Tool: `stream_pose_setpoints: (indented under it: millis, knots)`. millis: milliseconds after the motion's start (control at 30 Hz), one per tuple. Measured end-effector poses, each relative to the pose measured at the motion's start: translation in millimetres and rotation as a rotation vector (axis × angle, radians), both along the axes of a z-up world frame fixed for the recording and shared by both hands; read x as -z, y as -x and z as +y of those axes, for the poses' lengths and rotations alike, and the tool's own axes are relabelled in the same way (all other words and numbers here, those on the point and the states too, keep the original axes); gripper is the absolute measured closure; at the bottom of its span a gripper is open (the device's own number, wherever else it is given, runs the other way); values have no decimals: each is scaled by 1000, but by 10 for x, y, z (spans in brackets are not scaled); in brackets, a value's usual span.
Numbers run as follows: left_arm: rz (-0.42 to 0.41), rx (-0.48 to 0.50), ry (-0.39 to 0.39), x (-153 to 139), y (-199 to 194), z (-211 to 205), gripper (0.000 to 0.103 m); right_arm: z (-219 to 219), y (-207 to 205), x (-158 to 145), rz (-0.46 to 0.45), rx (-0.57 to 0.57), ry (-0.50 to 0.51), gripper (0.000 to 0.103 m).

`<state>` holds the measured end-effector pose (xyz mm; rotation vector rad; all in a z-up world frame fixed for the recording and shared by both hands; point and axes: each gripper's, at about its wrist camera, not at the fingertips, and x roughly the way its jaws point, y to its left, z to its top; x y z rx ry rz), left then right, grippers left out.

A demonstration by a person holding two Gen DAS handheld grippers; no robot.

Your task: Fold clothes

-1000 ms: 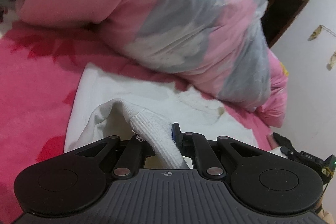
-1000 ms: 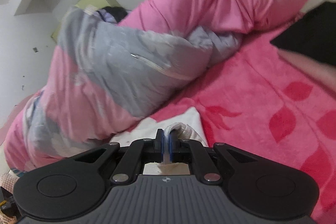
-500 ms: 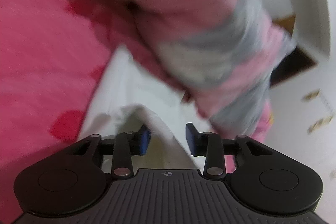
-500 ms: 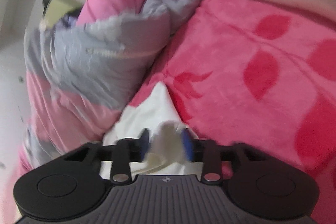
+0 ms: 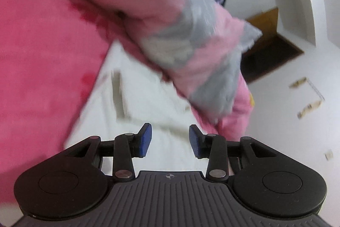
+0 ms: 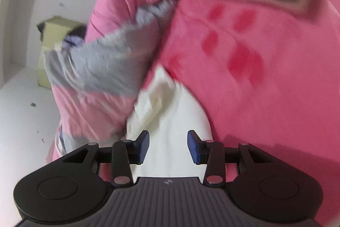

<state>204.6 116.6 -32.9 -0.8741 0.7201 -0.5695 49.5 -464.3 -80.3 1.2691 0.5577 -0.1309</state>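
The white garment [image 5: 148, 116] lies flat on the pink leaf-print bedspread [image 5: 42, 69] in the lower middle of both wrist views, and neither tool holds it. The left gripper [image 5: 170, 140] has its jaws spread with only flat cloth showing behind the gap; the right gripper [image 6: 167, 147] stands the same way, jaws apart over the white fabric [image 6: 172, 120], nothing pinched. Both pairs have just been opening, and no fold of cloth sits between either of them.

Judging from how it lies, one fold has been laid down and let go. A ribbed band shows on top of the garment in the left view, left of centre, and a creamy doubled layer shows near its far end in the right view, just above the jaws. Whether the fold is neat is hard to say — both pictures are smeared by motion. More folds, and probably a smoothing pass, look to be left.

Room is uneven. The rolled pink-and-grey quilt [image 5: 191, 39] crowds the garment's far edge, running across the centre and right of the left view and the left half of the right view [image 6: 102, 65]; it appears to touch or overlap the white cloth there. On the other side, the bedspread [image 6: 265, 82] is bare and open — that is the free side for swinging a fold. In the left view the bed's edge falls off at the right, with white wall and a dark doorway [image 5: 269, 56] beyond.
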Motion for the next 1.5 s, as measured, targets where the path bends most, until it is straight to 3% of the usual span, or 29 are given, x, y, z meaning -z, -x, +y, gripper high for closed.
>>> stream_pose_setpoints:
  millis: [167,333,400,567,800,867,967,1233,1500]
  knots:
    - [72,42,-34,294,301,-159,65,376,279,99,71,-80,-44,61]
    - [140,-53,-34,642,278,-220,65,527,263,288,128,-71,-34,63]
    - [158,-91,11,774,226,-207,64,510,228,360,116,-38,-49,63]
    - [111,-171,121,890,119,-205,64,395,74,474,71,73,-96,68]
    - [58,-198,143,930,-76,-336,65,302,-155,573,31,170,-105,70]
    - [48,-202,146,942,-106,-356,66,289,-212,620,26,191,-107,78]
    - [42,-212,142,947,-135,-384,68,279,-276,670,15,209,-99,83]
    - [117,-227,209,897,-31,-262,66,285,-257,695,-23,201,-111,83]
    - [134,-299,248,900,226,-31,64,268,-245,718,-35,190,-123,83]
